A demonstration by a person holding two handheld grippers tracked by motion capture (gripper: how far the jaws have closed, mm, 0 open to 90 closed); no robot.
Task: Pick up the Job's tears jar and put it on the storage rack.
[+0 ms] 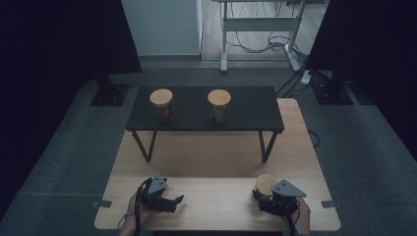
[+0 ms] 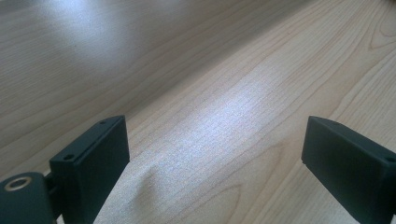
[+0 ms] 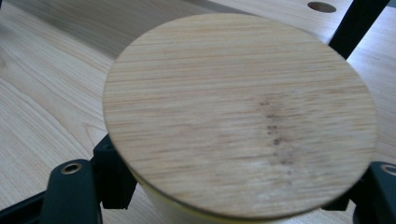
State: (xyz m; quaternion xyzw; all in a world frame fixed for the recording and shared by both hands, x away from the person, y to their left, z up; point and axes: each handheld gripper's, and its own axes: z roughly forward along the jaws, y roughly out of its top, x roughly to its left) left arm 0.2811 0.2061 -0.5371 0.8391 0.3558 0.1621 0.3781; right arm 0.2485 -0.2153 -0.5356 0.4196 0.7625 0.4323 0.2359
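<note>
A jar with a round bamboo lid (image 1: 266,186) stands at the front right of the light wooden table (image 1: 216,157). My right gripper (image 1: 264,195) is shut on it, a jaw on each side of the jar's body just under the lid. In the right gripper view the lid (image 3: 238,112) covers the body and the right gripper (image 3: 233,196) below it. Two more lidded jars (image 1: 162,104) (image 1: 219,105) stand on a low black shelf (image 1: 246,115) farther back. At the front left my left gripper (image 1: 174,203) rests low over the table, open, with only bare wood between its jaws (image 2: 215,163).
The black shelf stands on thin legs (image 1: 265,147), with open table beneath it. One leg (image 3: 357,23) and a round hole (image 3: 321,6) in the tabletop lie just past the held jar. Black stands (image 1: 108,91) (image 1: 334,91) and a desk frame with cables (image 1: 260,24) stand behind.
</note>
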